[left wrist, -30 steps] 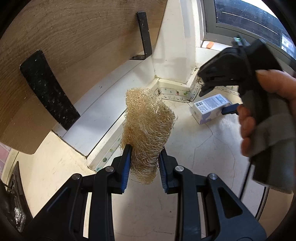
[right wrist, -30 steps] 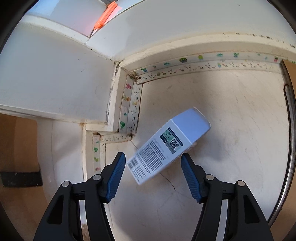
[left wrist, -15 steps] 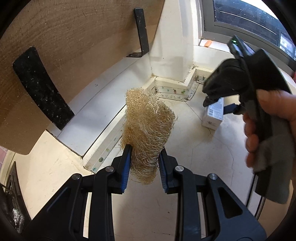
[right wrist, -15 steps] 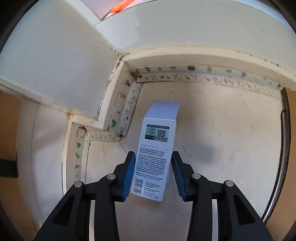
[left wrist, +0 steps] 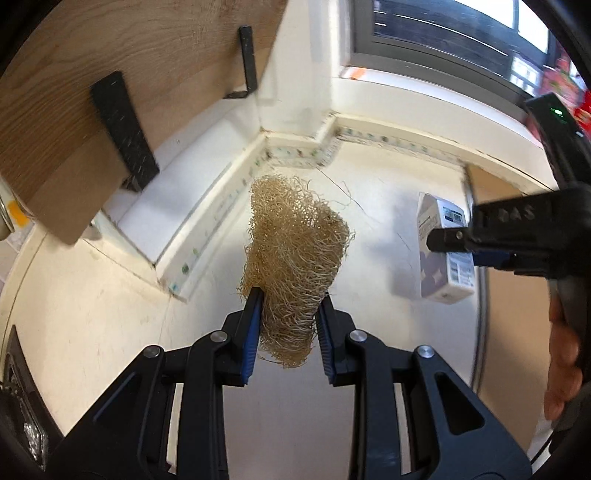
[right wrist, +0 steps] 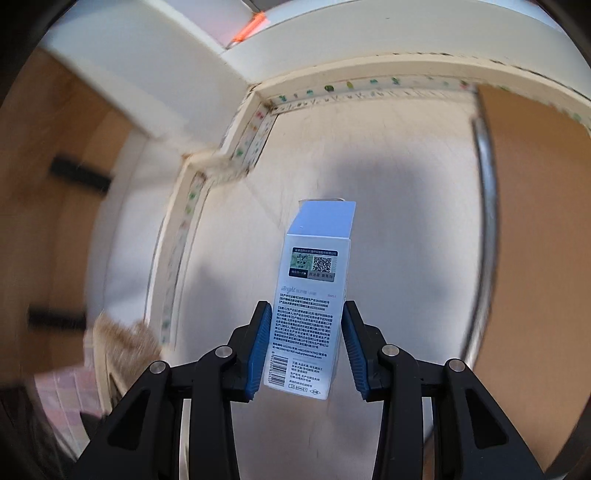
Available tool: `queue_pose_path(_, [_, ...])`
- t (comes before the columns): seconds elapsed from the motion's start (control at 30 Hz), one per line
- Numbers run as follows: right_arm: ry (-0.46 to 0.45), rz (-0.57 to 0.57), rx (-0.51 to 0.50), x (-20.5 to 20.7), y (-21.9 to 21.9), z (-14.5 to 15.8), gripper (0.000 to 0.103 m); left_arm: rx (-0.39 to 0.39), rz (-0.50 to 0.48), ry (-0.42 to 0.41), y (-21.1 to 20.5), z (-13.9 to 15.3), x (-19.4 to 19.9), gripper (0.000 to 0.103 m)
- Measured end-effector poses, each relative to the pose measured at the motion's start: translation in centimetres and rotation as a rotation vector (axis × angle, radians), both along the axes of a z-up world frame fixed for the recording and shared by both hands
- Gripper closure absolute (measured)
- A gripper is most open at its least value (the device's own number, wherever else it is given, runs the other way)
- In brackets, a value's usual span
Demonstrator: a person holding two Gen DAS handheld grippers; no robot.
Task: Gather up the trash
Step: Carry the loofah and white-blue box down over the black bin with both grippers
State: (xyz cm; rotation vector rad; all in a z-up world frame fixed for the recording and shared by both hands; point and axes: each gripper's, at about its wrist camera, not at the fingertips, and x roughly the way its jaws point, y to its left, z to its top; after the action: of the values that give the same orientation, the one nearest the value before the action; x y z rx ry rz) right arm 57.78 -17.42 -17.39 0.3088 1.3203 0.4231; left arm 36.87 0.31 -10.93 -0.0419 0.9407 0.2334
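A tan fibrous loofah scrub (left wrist: 295, 240) sticks up between the blue pads of my left gripper (left wrist: 290, 295), which is shut on its lower end and holds it above the pale floor. A white and pale blue carton box (right wrist: 314, 295) with printed text and a QR code stands upright in my right gripper (right wrist: 306, 308), both pads pressing on its sides. In the left wrist view the same box (left wrist: 443, 282) hangs at the right in the right gripper (left wrist: 448, 245), with a person's hand (left wrist: 561, 369) on the handle. The loofah (right wrist: 122, 339) shows blurred at the lower left of the right wrist view.
A wooden board (left wrist: 92, 92) with black brackets leans over the floor at the left. White skirting with patterned tape (right wrist: 258, 122) runs round the corner. A brown panel (right wrist: 535, 221) behind a metal rail (right wrist: 487, 221) stands at the right. A window (left wrist: 443, 29) is above.
The right gripper closed on the box, which lay tilted on the floor, turned it upright and carried it up and to the right. The left gripper swung right with the loofah.
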Motion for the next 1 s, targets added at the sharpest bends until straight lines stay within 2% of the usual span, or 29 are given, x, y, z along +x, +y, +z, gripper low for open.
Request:
queue_pose_path(0.2, [-0.029, -0.037, 0.017, -10.3, -2.0, 1.4, 0.065, -0.024, -0.121, 0.01, -0.5, 1.3, -6.1, 0.078])
queue_pose_path(0.53, [-0.08, -0.064, 0.005, -28.4, -2.6, 3.6, 0.065, -0.024, -0.315, 0.02, -0.9, 2.4, -17.6, 0.078])
queue_pose_path(0.8, [-0.079, -0.068, -0.032, -40.2, -2.5, 2.3, 0.065, -0.037, -0.435, 0.097, -1.8, -0.3, -25.9, 0.078])
queue_pose_path(1.0, [-0.03, -0.067, -0.059, -46.5, -3.2, -1.2, 0.065, -0.05, -0.501, 0.207, -3.6, -4.7, -29.4, 0.078])
